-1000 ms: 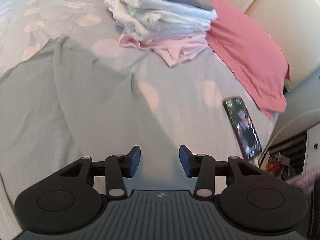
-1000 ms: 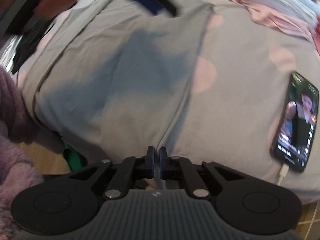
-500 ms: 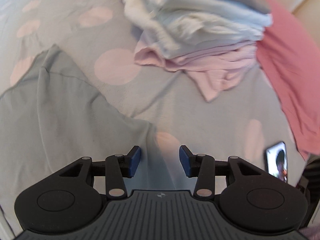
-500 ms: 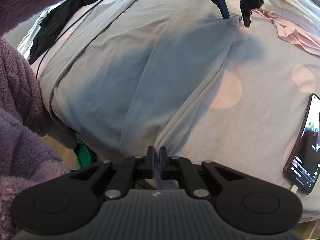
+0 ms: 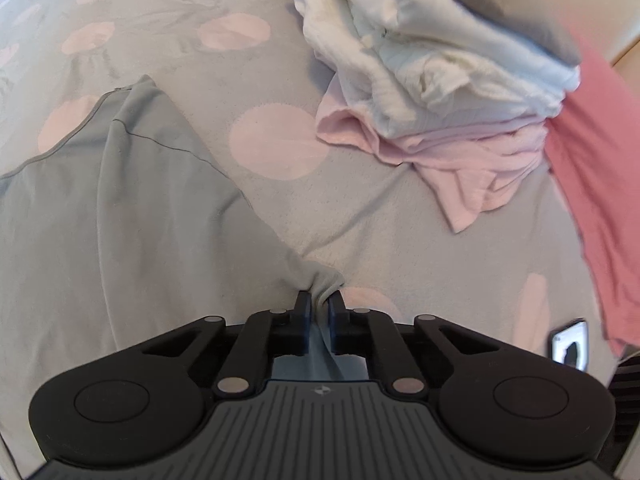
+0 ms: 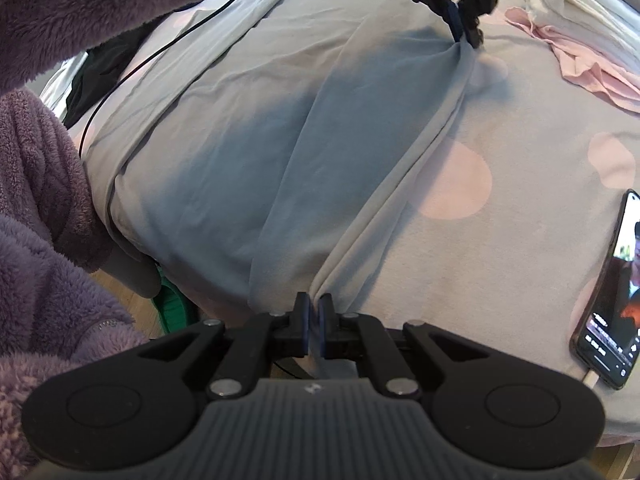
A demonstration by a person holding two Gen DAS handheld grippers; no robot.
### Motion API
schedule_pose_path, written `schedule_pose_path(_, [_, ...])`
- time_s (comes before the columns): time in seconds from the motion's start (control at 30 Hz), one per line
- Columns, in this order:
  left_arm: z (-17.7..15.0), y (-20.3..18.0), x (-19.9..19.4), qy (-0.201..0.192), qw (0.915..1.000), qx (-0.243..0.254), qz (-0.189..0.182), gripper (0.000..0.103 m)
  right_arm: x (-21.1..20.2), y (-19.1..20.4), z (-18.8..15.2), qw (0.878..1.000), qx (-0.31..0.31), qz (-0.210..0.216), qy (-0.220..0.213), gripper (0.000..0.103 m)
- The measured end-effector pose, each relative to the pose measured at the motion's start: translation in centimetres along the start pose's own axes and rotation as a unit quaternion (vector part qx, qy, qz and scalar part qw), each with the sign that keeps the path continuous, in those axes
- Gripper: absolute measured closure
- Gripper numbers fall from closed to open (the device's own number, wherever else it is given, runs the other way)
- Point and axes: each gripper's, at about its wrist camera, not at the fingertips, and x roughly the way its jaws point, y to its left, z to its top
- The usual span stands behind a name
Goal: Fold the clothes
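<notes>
Left tool just closed, clamped on grey garment far corner; right tool clamped on near corner. Garment flat on bed, held edge running straight between them.

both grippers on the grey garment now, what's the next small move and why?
Probably lift both together and carry that edge across. The left gripper has just closed on a bunched corner of the pale grey-blue jersey garment; the right gripper pinches the same edge's other end, and the cloth lies flat on the dotted bedspread.
</notes>
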Motion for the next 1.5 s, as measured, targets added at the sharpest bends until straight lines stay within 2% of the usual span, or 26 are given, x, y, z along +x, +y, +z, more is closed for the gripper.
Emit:
schedule_pose_path(0.3, [-0.7, 4.6, -6.3, -0.044, 0.9941, -0.054, -0.083, 0.097, -1.2, 1.2, 0.5, 1.0, -0.007, 0.005, -0.009, 0.098])
schedule_pose_path(0.63, [-4.8, 12.6, -10.3, -0.082, 0.9836, -0.108, -0.118, 0.099, -0.4, 5.2, 2.9, 0.998, -0.047, 0.05, 0.003, 0.098])
schedule_pose_path(0.87, [-6.9, 17.7, -9.3, -0.088, 0.9801, -0.132, -0.119, 0.099, 1.9, 6.9, 4.8, 0.995, -0.047, 0.085, 0.022, 0.098])
schedule_pose_path(1.07, [-8.6, 20.0, -7.8, -0.093, 0.9811, -0.135, -0.103, 0.099, 3.9, 8.3, 5.5, 0.993, -0.027, 0.105, 0.039, 0.096])
schedule_pose_path(1.1, [-9.0, 20.2, -8.0, -0.094, 0.981, -0.134, -0.104, 0.097, 4.0, 8.5, 5.5, 0.993, -0.03, 0.106, 0.041, 0.093])
schedule_pose_path(1.2, [-10.0, 20.3, -9.0, -0.102, 0.9826, -0.123, -0.095, 0.081, 3.7, 8.6, 5.5, 0.992, -0.026, 0.114, 0.041, 0.087])
schedule_pose_path(1.3, [-11.6, 19.3, -10.5, -0.108, 0.9856, -0.105, -0.078, 0.077, 2.6, 8.2, 5.3, 0.992, -0.023, 0.121, 0.023, 0.075])
schedule_pose_path(1.37, [-13.1, 18.5, -11.5, -0.11, 0.9869, -0.094, -0.072, 0.076, 1.8, 7.9, 5.2, 0.993, -0.019, 0.117, 0.004, 0.075])
schedule_pose_path(1.43, [-14.9, 17.7, -12.5, -0.108, 0.9879, -0.083, -0.074, 0.074, 0.7, 7.1, 5.0, 0.995, -0.01, 0.095, -0.02, 0.075])
schedule_pose_path(1.5, [-17.0, 16.8, -13.2, -0.104, 0.9881, -0.075, -0.085, 0.073, -0.1, 5.8, 4.8, 0.998, 0.009, 0.053, -0.04, 0.075])
